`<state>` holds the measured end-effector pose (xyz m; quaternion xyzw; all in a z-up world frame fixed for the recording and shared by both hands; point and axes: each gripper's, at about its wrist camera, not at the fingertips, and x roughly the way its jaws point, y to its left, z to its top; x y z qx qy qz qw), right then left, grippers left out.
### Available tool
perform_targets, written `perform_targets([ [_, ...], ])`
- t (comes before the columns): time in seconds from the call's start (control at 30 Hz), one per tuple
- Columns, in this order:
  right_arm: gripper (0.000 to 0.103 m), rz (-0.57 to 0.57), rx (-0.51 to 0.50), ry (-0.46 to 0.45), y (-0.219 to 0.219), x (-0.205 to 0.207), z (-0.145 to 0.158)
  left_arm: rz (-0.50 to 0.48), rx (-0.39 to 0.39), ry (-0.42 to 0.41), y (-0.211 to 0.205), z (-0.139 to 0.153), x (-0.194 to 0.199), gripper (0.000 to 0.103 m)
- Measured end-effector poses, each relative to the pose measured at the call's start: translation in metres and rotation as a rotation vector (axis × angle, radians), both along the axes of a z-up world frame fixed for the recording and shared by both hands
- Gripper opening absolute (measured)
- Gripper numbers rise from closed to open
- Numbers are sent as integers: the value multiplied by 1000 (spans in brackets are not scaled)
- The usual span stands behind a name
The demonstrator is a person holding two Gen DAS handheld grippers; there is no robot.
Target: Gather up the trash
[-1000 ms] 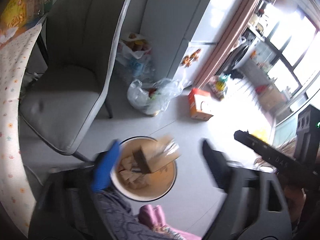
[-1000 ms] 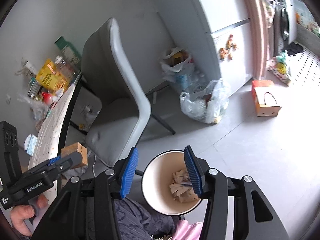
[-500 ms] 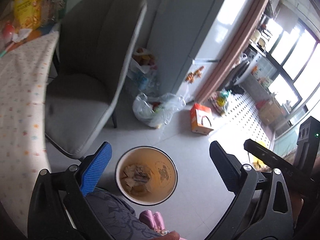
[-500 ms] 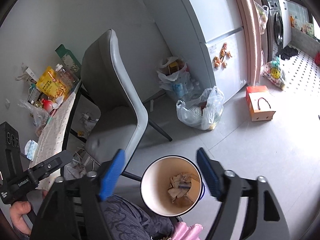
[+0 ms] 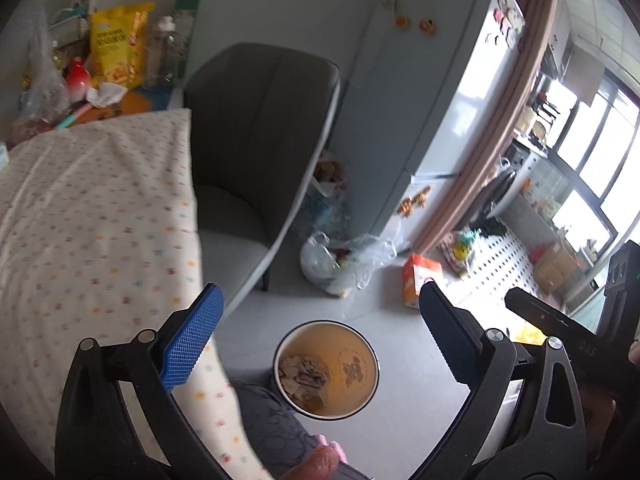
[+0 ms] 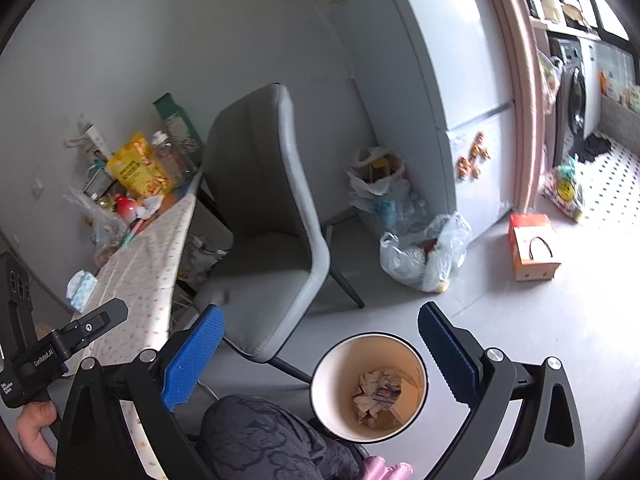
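1. Left gripper (image 5: 320,334): jaws spread wide, nothing between the blue pads (image 5: 192,342); it hangs above the floor at the table's edge.
2. Right gripper (image 6: 320,354): jaws likewise wide apart and empty, over the bin.
3. Trash bin (image 6: 370,386), round, white rim, stands on the grey floor just beside the person's knee (image 6: 264,436). Crumpled paper scraps (image 6: 378,394) lie at its bottom.
4. Table (image 5: 92,216) with dotted cloth at left; near part bare.
5. Grey chair (image 6: 272,216) stands beyond the bin, against the table's right side.
6. Far end of the table: yellow snack bag (image 5: 116,46), a red-and-white object, crumpled tissue (image 5: 106,92), clear wrappers.
7. Far right on the floor: clear plastic bag (image 6: 426,256), orange carton (image 6: 532,246), fridge (image 5: 432,92) behind.
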<state>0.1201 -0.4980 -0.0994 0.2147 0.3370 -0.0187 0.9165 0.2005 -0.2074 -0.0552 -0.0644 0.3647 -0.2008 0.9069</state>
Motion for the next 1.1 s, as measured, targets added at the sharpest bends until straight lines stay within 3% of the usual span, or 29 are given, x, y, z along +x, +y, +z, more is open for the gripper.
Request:
perform_targets([
  [0.6,95,160,-80,-134,86,-38,67,152,26,-168,82,56,-90,97],
  [1.1,95,278,-133,-240,144,-83,109,257,41,-271,135,83,-165,97],
])
